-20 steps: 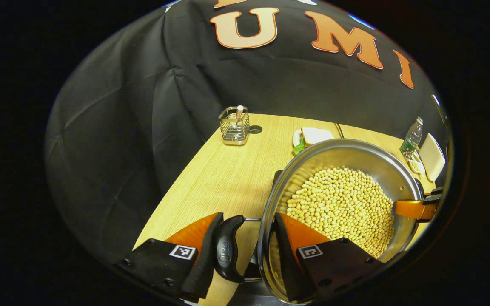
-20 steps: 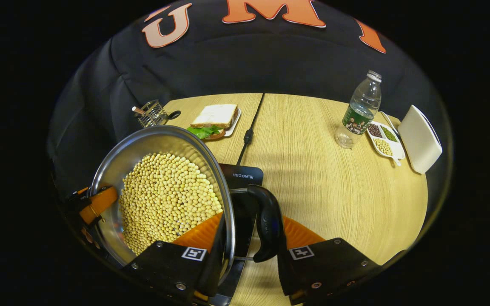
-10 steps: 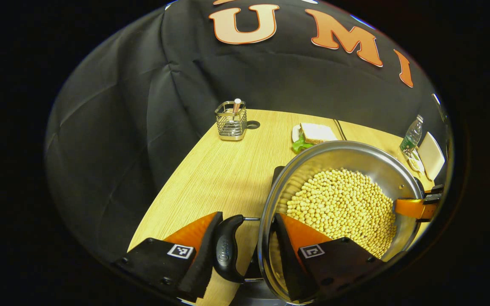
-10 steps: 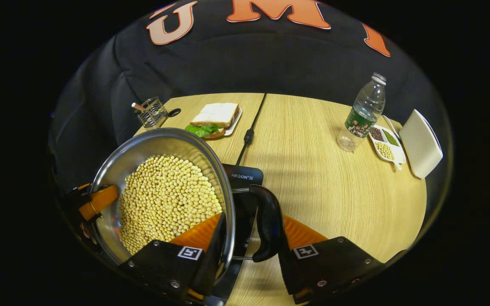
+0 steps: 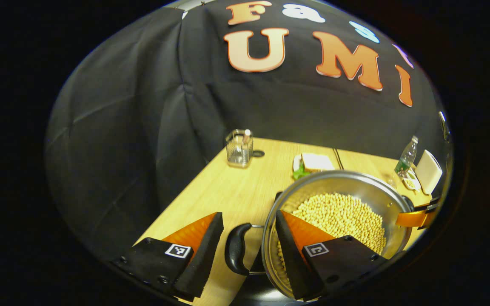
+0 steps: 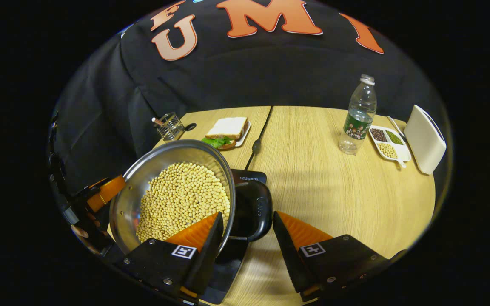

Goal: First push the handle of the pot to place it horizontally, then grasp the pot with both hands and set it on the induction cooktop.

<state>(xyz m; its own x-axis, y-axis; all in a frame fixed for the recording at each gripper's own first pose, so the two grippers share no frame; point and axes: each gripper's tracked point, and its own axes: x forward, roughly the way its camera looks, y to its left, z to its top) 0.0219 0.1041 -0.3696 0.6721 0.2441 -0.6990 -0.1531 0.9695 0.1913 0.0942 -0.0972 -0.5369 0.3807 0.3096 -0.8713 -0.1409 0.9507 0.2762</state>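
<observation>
A steel pot (image 5: 338, 212) of soybeans (image 6: 181, 197) is sitting on the black induction cooktop (image 6: 249, 176) on the counter (image 6: 334, 191). The left gripper (image 5: 245, 242) is spreading its fingers apart, one handle (image 5: 237, 248) lying loose between them. The right gripper (image 6: 245, 238) is doing likewise around the opposite handle (image 6: 255, 210) (neither is clamping). Placement appears done; only withdrawing the fingers is left.

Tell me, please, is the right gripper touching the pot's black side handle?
Apart. In the right gripper view the right gripper is open, with bare gaps between its fingers and the side handle of the pot.
</observation>
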